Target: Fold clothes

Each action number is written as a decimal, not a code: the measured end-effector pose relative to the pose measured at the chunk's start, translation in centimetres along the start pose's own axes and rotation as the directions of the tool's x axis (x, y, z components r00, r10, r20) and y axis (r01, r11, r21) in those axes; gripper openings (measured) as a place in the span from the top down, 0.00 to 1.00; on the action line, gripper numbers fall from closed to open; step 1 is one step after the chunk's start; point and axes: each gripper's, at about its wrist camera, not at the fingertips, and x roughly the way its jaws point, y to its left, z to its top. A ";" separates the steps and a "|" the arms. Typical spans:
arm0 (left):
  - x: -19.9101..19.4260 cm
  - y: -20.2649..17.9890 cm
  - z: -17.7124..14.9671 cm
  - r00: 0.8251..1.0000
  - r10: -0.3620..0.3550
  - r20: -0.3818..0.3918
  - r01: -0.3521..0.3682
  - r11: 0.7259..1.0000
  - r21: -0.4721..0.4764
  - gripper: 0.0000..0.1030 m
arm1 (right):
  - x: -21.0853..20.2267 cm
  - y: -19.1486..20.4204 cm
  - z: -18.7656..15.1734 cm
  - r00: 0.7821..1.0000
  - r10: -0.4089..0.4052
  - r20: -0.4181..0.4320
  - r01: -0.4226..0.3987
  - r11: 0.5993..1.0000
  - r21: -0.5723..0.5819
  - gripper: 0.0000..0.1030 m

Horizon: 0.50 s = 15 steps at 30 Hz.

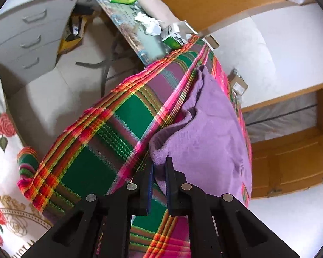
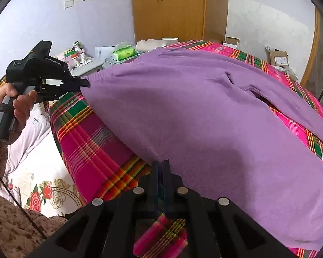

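Gripping the sweater (image 2: pixel 204 116) hem, your right gripper (image 2: pixel 160 165) is clenched on it over the plaid cloth (image 2: pixel 92 142). Your left gripper (image 2: pixel 84 83), marked "GenRobot.AI", pinches a far corner.

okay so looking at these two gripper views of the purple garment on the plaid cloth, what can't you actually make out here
- Purple garment: its near right part is cut off by the right wrist view's edge, so its full shape is unclear.
- Left hand-held gripper: the garment's edge covers the fingertips in the left wrist view.
- Boxes beyond the plaid cloth: print too small to read.
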 end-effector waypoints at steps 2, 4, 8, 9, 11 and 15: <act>-0.2 -0.5 0.1 1.000 0.007 0.016 -0.007 1.000 0.017 0.91 | -0.5 -0.3 0.3 1.000 0.011 0.027 -0.012 1.000 0.009 0.97; -0.2 -0.7 0.2 0.999 0.021 0.027 -0.022 0.999 0.027 0.91 | -0.4 -0.5 0.5 0.999 0.019 0.030 -0.019 1.000 0.020 0.97; 0.6 0.0 0.0 0.999 0.052 0.004 -0.052 0.999 0.015 0.90 | 0.8 -0.7 -0.3 1.000 0.027 0.001 -0.027 0.999 0.036 0.97; 0.7 0.1 0.0 0.999 0.052 0.000 -0.052 0.999 0.015 0.90 | 0.9 -0.9 -0.3 0.999 0.034 0.000 -0.034 0.998 0.044 0.97; 0.5 -0.1 -0.1 0.999 0.053 0.000 -0.053 0.998 0.026 0.90 | 1.0 -1.3 -0.4 0.999 0.046 -0.003 -0.046 0.997 0.061 0.96; -0.4 -0.9 -0.2 0.997 0.072 0.019 -0.073 0.995 0.066 0.88 | 0.9 -1.4 -0.1 0.997 0.070 -0.029 -0.068 0.997 0.048 0.92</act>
